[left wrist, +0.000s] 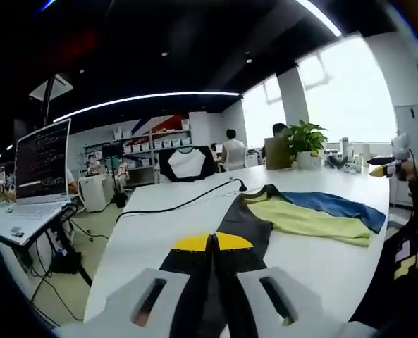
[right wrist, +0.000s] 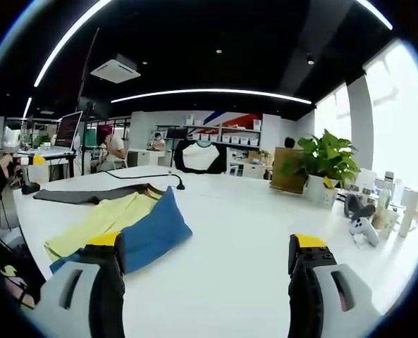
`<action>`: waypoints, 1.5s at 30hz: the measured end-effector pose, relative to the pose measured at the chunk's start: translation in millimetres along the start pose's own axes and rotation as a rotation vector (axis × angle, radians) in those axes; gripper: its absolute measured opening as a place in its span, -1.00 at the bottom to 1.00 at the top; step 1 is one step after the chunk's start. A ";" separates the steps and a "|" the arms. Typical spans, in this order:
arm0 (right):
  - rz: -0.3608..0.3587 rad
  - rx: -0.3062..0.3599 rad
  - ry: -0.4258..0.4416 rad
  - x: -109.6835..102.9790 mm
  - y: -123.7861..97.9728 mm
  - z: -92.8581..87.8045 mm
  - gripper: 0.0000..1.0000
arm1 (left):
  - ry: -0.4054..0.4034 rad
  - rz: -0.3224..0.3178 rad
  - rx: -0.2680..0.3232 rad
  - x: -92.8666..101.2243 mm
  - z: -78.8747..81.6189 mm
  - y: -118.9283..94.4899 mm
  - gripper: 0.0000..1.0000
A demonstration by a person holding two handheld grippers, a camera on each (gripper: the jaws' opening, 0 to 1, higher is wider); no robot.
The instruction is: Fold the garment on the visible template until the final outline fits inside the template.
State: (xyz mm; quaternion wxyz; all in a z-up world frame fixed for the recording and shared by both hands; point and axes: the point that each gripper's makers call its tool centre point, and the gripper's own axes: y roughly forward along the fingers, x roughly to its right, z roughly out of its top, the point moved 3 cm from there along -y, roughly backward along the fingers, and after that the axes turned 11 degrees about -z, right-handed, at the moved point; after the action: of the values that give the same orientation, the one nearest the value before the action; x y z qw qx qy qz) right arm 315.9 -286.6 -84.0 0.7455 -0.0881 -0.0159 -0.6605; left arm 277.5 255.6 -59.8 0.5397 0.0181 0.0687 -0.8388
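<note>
The garment (left wrist: 314, 215) lies on the white table (left wrist: 159, 232), with yellow, blue and dark grey parts. Its dark end (left wrist: 247, 215) runs straight up to my left gripper (left wrist: 212, 243), whose yellow-tipped jaws are shut on it. In the right gripper view the garment (right wrist: 124, 222) lies at the left, its blue part beside my left-hand jaw. My right gripper (right wrist: 205, 243) stands wide open over bare table with nothing between its jaws. The left gripper (right wrist: 32, 163) shows at the far left past the dark end, and the right gripper (left wrist: 386, 167) at the far right.
A black cable (left wrist: 187, 201) runs across the table behind the garment. A potted plant (right wrist: 325, 158) and small white devices (right wrist: 364, 229) stand on the table's far side. A laptop (left wrist: 43, 162) sits on a side desk. People sit at desks in the background.
</note>
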 end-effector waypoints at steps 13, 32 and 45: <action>0.005 -0.005 -0.001 0.0 -0.3 -1.3 0.99 | 0.034 0.029 0.051 41.8 17.3 -4.1 -0.51; 0.002 0.007 -0.021 -3.2 1.3 4.5 0.99 | 0.089 0.039 0.024 70.2 8.5 18.6 1.00; 0.191 0.144 -0.107 -51.6 -6.2 22.3 1.00 | 0.095 0.002 0.034 83.8 11.9 23.2 0.99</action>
State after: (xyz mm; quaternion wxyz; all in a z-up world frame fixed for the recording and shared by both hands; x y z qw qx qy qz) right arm 305.3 -233.2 -68.6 0.8073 -0.0708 -0.0945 -0.5782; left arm 264.2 168.8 -59.0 0.5363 0.0670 0.0800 -0.8376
